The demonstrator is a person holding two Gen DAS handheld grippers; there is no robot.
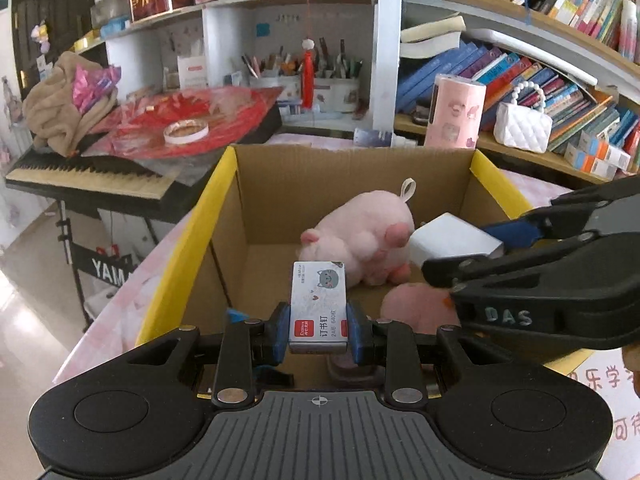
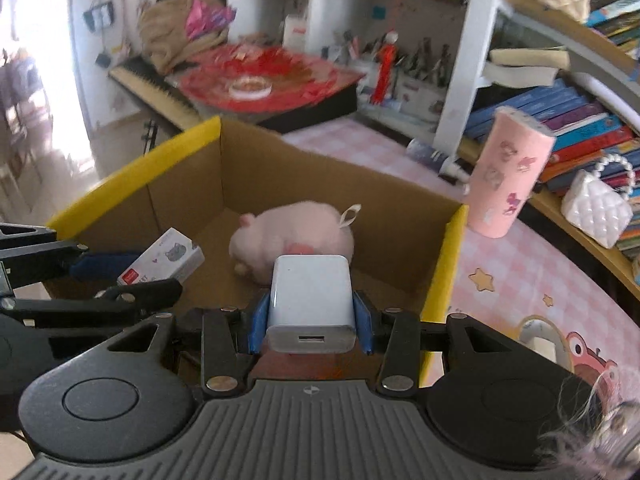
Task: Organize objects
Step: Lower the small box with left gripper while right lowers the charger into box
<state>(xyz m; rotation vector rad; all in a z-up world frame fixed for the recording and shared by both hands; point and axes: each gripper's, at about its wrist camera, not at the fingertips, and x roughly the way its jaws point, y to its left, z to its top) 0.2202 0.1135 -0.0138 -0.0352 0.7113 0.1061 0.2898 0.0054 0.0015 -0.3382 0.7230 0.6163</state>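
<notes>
Over the open cardboard box point(image 1: 224, 216), the left gripper point(image 1: 319, 332) clamps a pale staple box point(image 1: 318, 308) with a grey cat, long axis pointing away. From the right view, the right gripper point(image 2: 311, 322) grips a white charger point(image 2: 310, 300) above the box, port facing the camera.

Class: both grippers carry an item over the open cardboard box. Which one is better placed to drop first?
Right, probably: the right gripper holds its white charger farther over the cardboard box.

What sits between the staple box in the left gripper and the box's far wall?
The pink plush pig lies there on the cardboard box floor, shown in the left wrist view beyond the staple box.
</notes>
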